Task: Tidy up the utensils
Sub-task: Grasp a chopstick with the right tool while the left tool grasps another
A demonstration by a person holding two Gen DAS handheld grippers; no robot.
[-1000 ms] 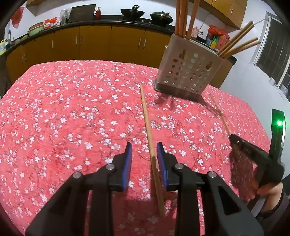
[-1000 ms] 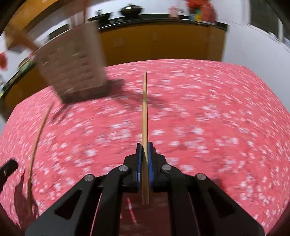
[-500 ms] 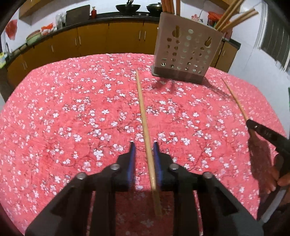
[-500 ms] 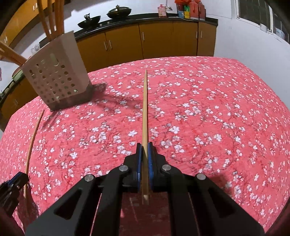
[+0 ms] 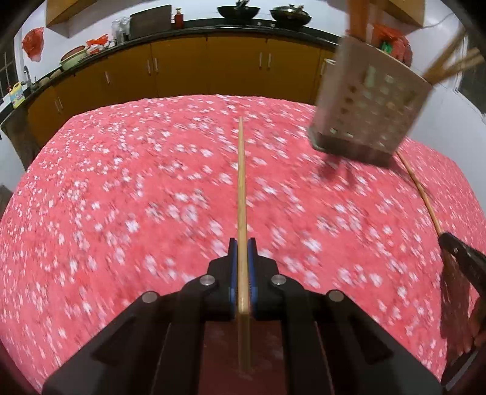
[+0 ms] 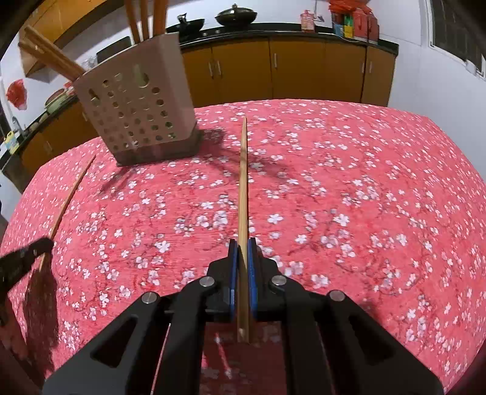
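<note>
Nearest to me, my left gripper (image 5: 242,246) is pinched on a wooden chopstick (image 5: 242,194); the blue pads (image 5: 232,273) press both its sides, and its butt end sticks out behind them toward the camera. The stick runs straight ahead over the red floral tablecloth (image 5: 121,197). The cloth is blurred in this view, so I cannot tell whether the stick's far tip touches it.

My right gripper (image 6: 242,246) is likewise clamped on a second chopstick (image 6: 243,182), gripped between its blue pads (image 6: 252,273) near the butt end, the shaft pointing forward and slightly tilted in the grip. This view is sharp.

Each gripper shows at the edge of the other's view: the right one at the left wrist view's right edge, with its stick angling toward the holder's base, the left one at the lower left of the right wrist view, with its stick pointing up toward the holder.

Farther on, the perforated utensil holder (image 6: 136,112) stands on the cloth, left of my right stick and right of my left stick. Several more chopsticks (image 6: 51,62) stand in it, some upright, some leaning outward.

Beyond the table, yellow cabinets (image 6: 273,63) run under a dark counter carrying two woks (image 5: 238,11).
</note>
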